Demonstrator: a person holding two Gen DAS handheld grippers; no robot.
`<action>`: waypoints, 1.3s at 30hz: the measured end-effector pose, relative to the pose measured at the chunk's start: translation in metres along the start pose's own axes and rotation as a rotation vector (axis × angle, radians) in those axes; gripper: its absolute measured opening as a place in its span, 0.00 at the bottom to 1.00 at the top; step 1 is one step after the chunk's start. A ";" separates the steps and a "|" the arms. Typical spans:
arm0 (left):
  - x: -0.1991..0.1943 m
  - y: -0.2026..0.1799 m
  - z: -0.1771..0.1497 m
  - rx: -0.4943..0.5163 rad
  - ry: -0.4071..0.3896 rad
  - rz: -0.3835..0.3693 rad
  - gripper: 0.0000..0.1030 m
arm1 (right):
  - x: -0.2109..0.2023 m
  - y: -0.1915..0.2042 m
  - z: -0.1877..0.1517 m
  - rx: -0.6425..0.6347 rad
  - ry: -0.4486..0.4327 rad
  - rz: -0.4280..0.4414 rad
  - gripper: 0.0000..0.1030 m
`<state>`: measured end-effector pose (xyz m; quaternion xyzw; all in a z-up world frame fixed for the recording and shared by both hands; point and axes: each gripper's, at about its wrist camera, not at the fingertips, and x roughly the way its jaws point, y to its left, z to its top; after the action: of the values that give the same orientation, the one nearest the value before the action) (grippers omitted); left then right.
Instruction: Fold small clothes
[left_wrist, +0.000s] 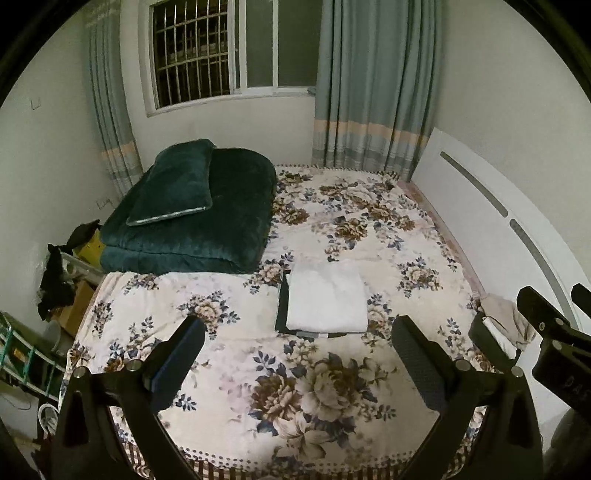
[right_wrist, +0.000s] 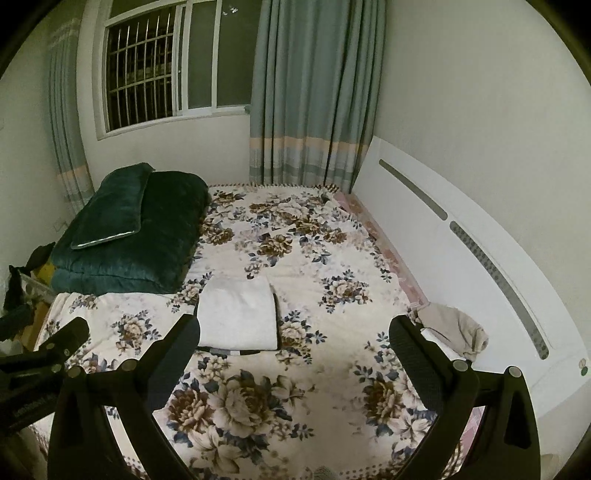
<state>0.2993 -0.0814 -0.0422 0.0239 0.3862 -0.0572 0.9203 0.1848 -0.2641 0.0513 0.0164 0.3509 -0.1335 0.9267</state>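
Observation:
A folded white garment (left_wrist: 325, 301) lies on a folded dark garment (left_wrist: 282, 299) in the middle of the floral bed (left_wrist: 207, 280); the stack also shows in the right wrist view (right_wrist: 238, 314). A crumpled beige garment (right_wrist: 456, 328) lies at the bed's right edge by the headboard, also in the left wrist view (left_wrist: 508, 317). My left gripper (left_wrist: 297, 354) is open and empty, above the bed in front of the stack. My right gripper (right_wrist: 295, 352) is open and empty, to the right of the left one, with the beige garment just past its right finger (right_wrist: 415, 352).
A dark green folded quilt (left_wrist: 199, 221) with a matching pillow (left_wrist: 175, 182) on top sits at the bed's far left. A white headboard (right_wrist: 461, 236) runs along the right. Clutter and dark clothes (left_wrist: 55, 277) sit beside the bed on the left. Window and curtains are behind.

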 end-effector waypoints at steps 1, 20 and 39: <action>-0.004 0.000 0.000 0.001 -0.009 0.004 1.00 | -0.002 -0.001 -0.001 0.001 -0.002 0.001 1.00; -0.023 0.004 -0.004 -0.017 -0.028 0.023 1.00 | -0.009 -0.003 0.000 -0.013 0.004 0.038 1.00; -0.025 0.004 -0.005 -0.018 -0.034 0.029 1.00 | -0.014 -0.004 0.003 -0.005 0.008 0.062 1.00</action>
<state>0.2788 -0.0752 -0.0273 0.0202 0.3707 -0.0407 0.9276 0.1757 -0.2654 0.0625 0.0255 0.3542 -0.1040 0.9290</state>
